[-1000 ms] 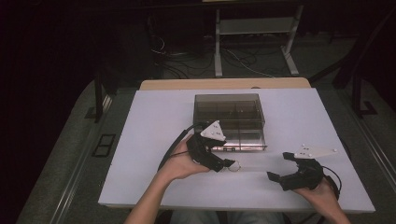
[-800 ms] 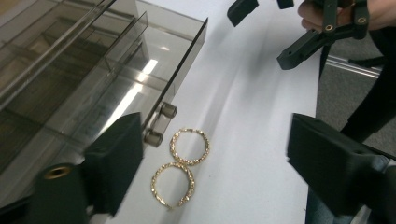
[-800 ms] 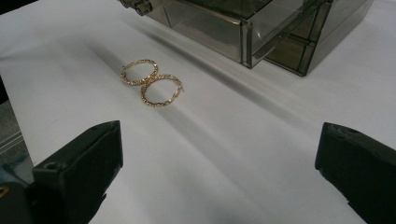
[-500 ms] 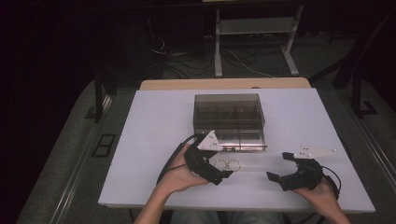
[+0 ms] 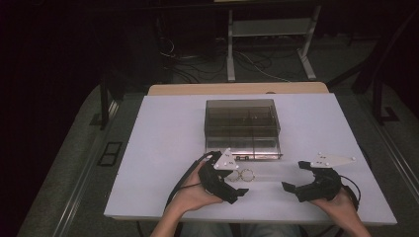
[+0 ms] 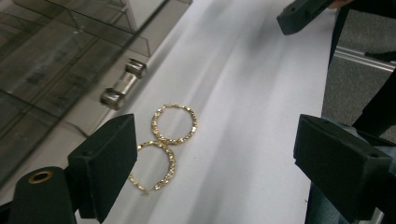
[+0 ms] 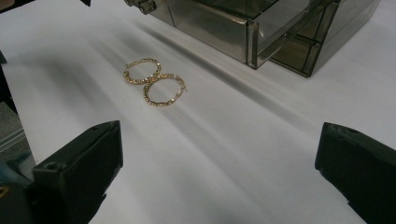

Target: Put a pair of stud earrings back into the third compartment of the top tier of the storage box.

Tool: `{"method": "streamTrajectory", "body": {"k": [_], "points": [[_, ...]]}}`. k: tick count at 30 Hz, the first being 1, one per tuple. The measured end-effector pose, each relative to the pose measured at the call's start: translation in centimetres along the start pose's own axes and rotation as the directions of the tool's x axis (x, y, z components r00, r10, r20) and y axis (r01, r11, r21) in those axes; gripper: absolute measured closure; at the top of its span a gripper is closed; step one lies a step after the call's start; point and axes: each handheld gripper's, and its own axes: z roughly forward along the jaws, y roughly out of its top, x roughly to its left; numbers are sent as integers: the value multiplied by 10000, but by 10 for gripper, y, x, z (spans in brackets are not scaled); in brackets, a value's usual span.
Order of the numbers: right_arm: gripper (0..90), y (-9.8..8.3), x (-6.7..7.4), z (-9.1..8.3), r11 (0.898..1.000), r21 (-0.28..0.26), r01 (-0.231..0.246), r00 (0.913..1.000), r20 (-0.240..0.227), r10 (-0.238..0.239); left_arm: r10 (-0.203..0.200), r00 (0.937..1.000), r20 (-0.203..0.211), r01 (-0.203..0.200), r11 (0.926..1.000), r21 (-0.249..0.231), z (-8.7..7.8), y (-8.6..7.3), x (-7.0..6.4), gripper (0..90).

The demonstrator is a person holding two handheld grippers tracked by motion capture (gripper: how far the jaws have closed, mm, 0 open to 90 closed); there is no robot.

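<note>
Two gold textured hoop earrings (image 6: 166, 144) are laid flat and touching on the white desk (image 5: 163, 148), just before the smoky transparent plastic compartment box (image 5: 242, 126). The left claw (image 6: 215, 154), jaws apart after recent movement, is placed beside them, nothing gripped. The right claw (image 7: 215, 168) is held wide apart, empty.

Dark room, white table (image 5: 163, 148), grey floor (image 5: 74, 163), metal stand (image 5: 269, 34) behind
</note>
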Motion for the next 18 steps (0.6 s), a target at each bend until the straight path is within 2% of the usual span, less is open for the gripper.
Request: {"method": "streamTrajectory", "body": {"k": [4, 7, 10, 18], "points": [[3, 0, 0, 0, 10000, 11, 21, 10000, -17, -21, 93, 9999, 67, -94, 9998, 184, 7, -2, 0, 131], [3, 0, 0, 1, 10000, 29, 51, 10000, -47, -51, -201, 9997, 117, 200, 9998, 52, 13, -6, 0, 139], [3, 0, 0, 1, 10000, 57, 58, 10000, -69, -57, -162, 9998, 91, 159, 9994, 296, 19, -10, 2, 140], [3, 0, 1, 3, 9998, 101, 159, 9998, -82, -158, -412, 9991, 30, 411, 9986, 327, 31, -19, 9, 170]]}}
